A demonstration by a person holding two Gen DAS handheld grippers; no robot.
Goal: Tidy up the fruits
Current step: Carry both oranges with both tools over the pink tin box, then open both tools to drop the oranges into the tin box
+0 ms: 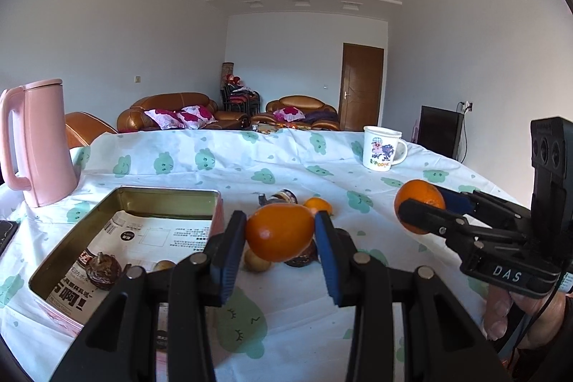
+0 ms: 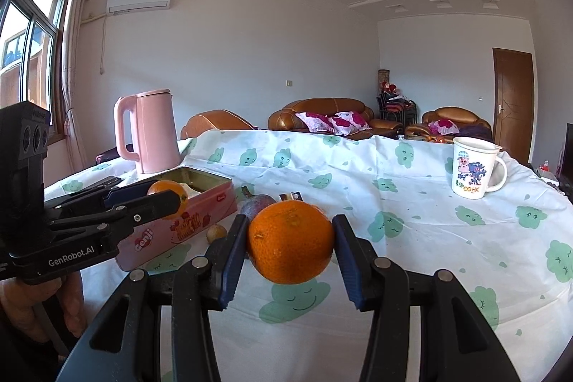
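Note:
My left gripper (image 1: 280, 231) is shut on an orange (image 1: 279, 232), held above the table just right of an open pink tin box (image 1: 168, 194). The box holds a printed sheet and a dark wrinkled fruit (image 1: 104, 271). My right gripper (image 2: 290, 247) is shut on a second orange (image 2: 290, 243), held above the cloth. It shows in the left wrist view (image 1: 417, 206) at the right. The left gripper shows in the right wrist view (image 2: 168, 199) beside the box (image 2: 186, 224). A small yellowish fruit (image 1: 256, 262), a dark fruit (image 1: 302, 256) and a small orange (image 1: 318, 206) lie on the table.
A pink kettle (image 1: 39, 145) stands behind the box at the left. A white cartoon mug (image 1: 381, 148) stands at the far right. A dark purple fruit (image 2: 258, 204) and a small yellow fruit (image 2: 216, 233) lie by the box. The table carries a white cloth with green prints (image 2: 412, 203).

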